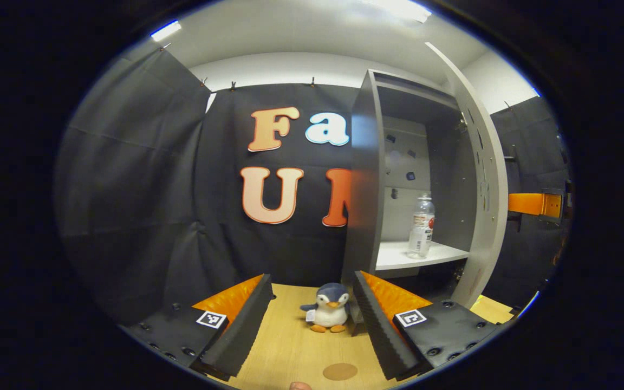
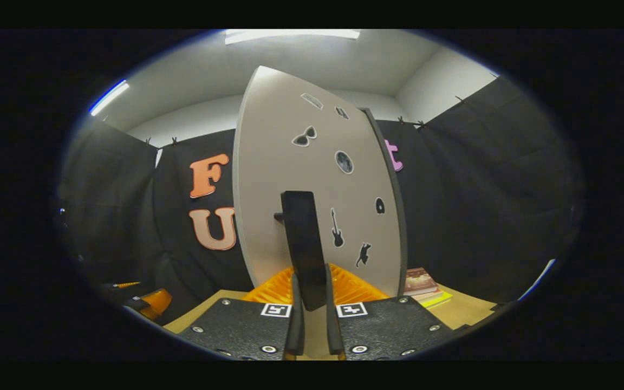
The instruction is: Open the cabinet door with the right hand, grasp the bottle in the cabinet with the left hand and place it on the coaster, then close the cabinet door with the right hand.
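At the open cabinet door (image 2: 317,200), right gripper (image 2: 310,319) clamps its handle (image 2: 304,246) (upright).

Left gripper view sits low over the bench (image 1: 301,346), back from the cabinet (image 1: 363,179), facing the far wall; the open cabinet interior lies far right. Right gripper view is pressed close to the door (image 2: 285,179), looking straight at its outer face along the handle (image 2: 304,246). Both views share the door (image 1: 485,184), seen edge-on from the left one, plus bench and far wall.
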Demonstrator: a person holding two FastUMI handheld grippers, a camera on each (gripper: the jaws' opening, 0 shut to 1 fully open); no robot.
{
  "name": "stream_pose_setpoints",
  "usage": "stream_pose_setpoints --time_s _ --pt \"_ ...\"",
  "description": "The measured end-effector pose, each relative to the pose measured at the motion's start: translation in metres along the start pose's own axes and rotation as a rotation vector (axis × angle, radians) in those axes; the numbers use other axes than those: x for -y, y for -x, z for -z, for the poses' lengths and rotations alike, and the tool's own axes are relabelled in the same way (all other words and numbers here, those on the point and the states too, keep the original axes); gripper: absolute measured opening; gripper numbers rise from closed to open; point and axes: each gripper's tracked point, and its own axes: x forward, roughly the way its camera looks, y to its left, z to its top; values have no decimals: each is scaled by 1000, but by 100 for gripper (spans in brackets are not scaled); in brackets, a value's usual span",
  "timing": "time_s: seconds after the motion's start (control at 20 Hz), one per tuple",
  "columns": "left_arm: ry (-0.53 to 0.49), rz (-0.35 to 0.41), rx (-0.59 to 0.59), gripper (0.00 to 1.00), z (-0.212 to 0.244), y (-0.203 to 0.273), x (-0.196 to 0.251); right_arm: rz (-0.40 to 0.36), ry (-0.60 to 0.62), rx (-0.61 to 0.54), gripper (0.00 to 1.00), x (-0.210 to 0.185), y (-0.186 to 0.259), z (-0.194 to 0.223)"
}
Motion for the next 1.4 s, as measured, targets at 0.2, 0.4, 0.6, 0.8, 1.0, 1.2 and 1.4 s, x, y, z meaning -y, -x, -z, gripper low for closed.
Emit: stream_pose_setpoints --time_s 0.2,0.4,0.6,0.8,1.0,1.2,1.4 --pt "-5 80 5 96 -2 -7 35 83 46 6 16 38 25 -10" --pt "-7 132 15 96 -5 -12 66 122 69 10 10 64 49 -17" --pt "-10 153 19 98 -6 -13 88 159 50 15 4 102 61 -25" --pt "8 176 10 96 -3 -16 117 198 82 12 2 155 70 -30" --pt "17 185 2 98 -1 -19 142 139 90 0 2 197 73 -37" --pt "14 196 5 98 -4 -16 165 83 85 1 0 222 74 -40" --pt "-7 202 10 98 -6 -15 179 68 74 -1 7 236 72 -41"
